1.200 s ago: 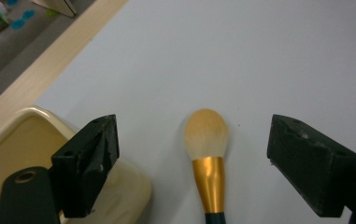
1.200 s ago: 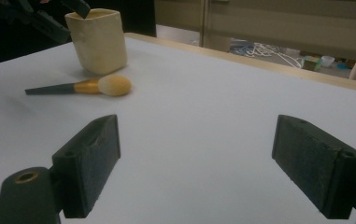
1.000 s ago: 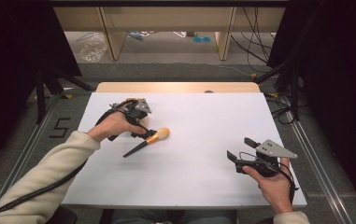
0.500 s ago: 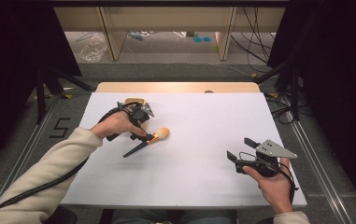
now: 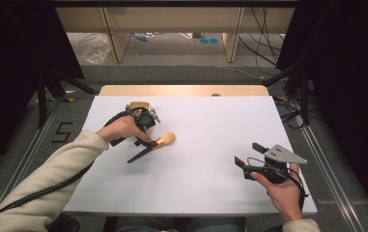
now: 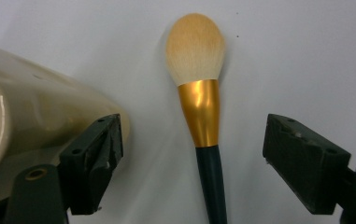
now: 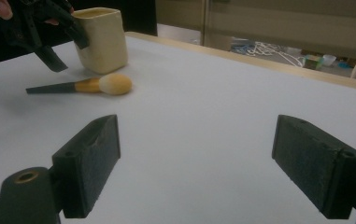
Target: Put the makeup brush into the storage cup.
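A makeup brush (image 5: 158,143) with a dark handle, gold ferrule and pale orange bristles lies flat on the white table (image 5: 210,121), left of centre. Just behind it stands a cream ceramic cup (image 5: 139,105). My left gripper (image 5: 148,126) hovers over the brush, pointing down. In the left gripper view its jaws stand open (image 6: 196,135) on either side of the brush's ferrule (image 6: 200,100) without touching it, and the cup (image 6: 35,112) is beside the left jaw. My right gripper (image 5: 248,153) is held open and empty near the table's front right. Its own view (image 7: 196,154) faces the brush (image 7: 91,85) and cup (image 7: 102,39).
The table's wooden back edge (image 5: 181,90) borders a floor with cables and a plastic bag (image 5: 96,48). Dark stands and curtains flank both sides. A cable trails from the left gripper along the cream sleeve (image 5: 51,179).
My left gripper has edged slightly toward the near side, uncovering more of the cup. The brush and the right gripper have stayed put.
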### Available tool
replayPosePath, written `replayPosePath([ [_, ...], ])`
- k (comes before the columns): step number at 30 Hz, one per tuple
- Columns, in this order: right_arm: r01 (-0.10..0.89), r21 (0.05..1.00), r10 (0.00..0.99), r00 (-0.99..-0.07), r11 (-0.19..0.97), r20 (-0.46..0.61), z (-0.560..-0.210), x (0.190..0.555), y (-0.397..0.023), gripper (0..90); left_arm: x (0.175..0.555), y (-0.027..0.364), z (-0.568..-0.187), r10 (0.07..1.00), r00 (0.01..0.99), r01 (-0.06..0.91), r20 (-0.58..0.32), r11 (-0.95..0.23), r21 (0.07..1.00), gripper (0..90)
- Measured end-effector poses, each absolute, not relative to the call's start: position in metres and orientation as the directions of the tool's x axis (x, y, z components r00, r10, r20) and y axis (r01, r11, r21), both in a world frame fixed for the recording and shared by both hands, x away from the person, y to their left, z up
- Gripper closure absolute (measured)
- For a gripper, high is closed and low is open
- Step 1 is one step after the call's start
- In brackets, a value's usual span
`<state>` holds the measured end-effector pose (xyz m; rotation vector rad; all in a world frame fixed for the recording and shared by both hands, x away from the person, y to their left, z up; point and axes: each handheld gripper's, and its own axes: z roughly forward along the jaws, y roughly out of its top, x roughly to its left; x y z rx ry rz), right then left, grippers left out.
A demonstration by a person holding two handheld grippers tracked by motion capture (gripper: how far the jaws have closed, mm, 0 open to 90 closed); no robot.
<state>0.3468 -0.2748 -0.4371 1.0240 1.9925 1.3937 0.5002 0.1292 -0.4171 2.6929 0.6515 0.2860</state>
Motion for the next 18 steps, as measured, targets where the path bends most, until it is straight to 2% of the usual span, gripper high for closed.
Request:
replayPosePath([
  [5, 0.296, 0.935, 0.805, -0.593, 0.194, 0.021, -0.4371, 0.3468, -0.2749, 16.3, 0.5018, 0.1287, -0.4188, 0.460, 0.879, 0.389, 0.127, -0.844, 0.368, 20.3],
  [8, 0.296, 0.935, 0.804, -0.594, 0.194, 0.021, -0.4370, 0.3468, -0.2749, 16.3, 0.5002, 0.1270, -0.4172, 0.474, 0.870, 0.392, 0.137, -0.833, 0.391, 24.0],
  [13, 0.281, 0.944, 0.799, -0.600, 0.172, 0.033, -0.4389, 0.3484, -0.2731, 16.3, 0.4998, 0.1257, -0.4194, 0.465, 0.877, 0.403, 0.120, -0.848, 0.344, 22.2],
  [18, 0.287, 0.940, 0.803, -0.596, 0.183, 0.026, -0.4382, 0.3478, -0.2743, 16.3, 0.4983, 0.1242, -0.4186, 0.464, 0.877, 0.398, 0.126, -0.848, 0.350, 22.9],
])
